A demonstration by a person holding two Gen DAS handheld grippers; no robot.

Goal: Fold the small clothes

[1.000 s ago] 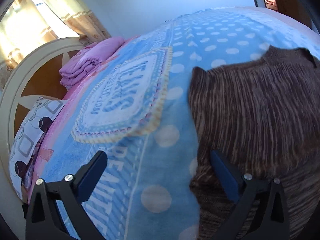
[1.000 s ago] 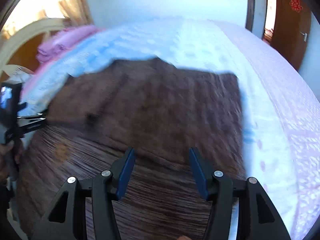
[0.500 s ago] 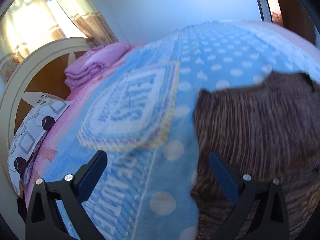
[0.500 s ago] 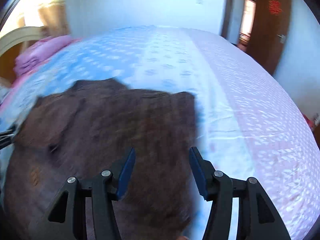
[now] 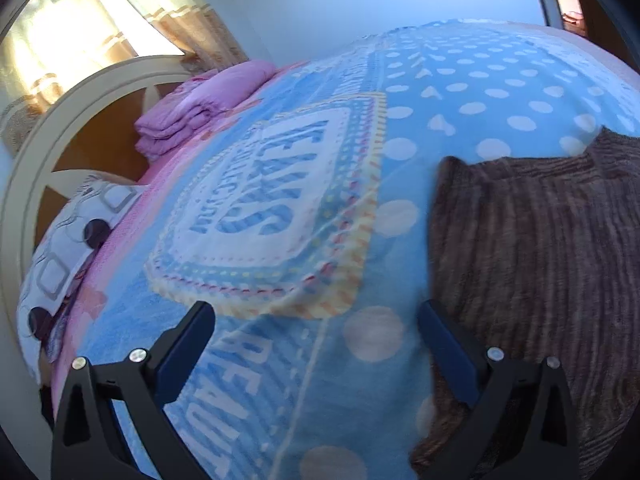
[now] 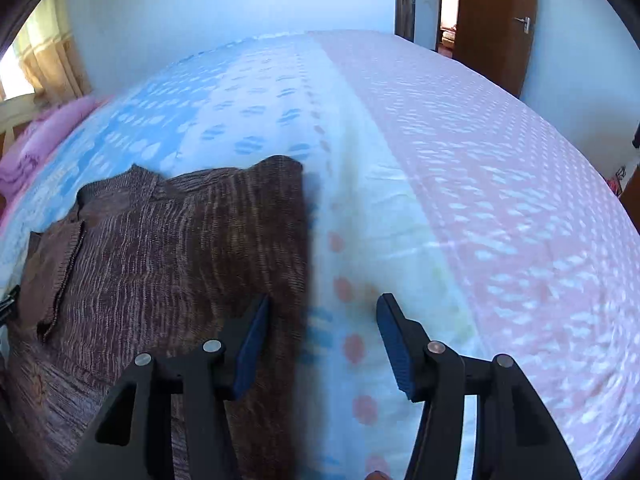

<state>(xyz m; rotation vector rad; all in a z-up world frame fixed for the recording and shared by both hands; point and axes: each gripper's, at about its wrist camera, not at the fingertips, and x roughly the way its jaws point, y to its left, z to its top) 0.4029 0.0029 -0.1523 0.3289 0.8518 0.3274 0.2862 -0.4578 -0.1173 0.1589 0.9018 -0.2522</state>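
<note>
A brown striped knit garment (image 5: pixel 536 248) lies flat on the blue polka-dot blanket (image 5: pixel 460 92). My left gripper (image 5: pixel 316 344) is open and empty, over the blanket at the garment's left edge, its right finger above that edge. In the right wrist view the garment (image 6: pixel 168 248) fills the left, collar at its upper left. My right gripper (image 6: pixel 320 340) is open and empty, straddling the garment's right edge, left finger over the knit, right finger over the sheet.
Folded pink bedding (image 5: pixel 200 108) and a patterned pillow (image 5: pixel 68 248) lie by the cream headboard (image 5: pixel 24 168). A pink-and-white sheet (image 6: pixel 500 184) covers the bed's right side. A brown door (image 6: pixel 496 12) stands behind.
My right gripper has swung right, from over the middle of the garment to its right edge. My left gripper has drifted slightly left, with more blanket in view.
</note>
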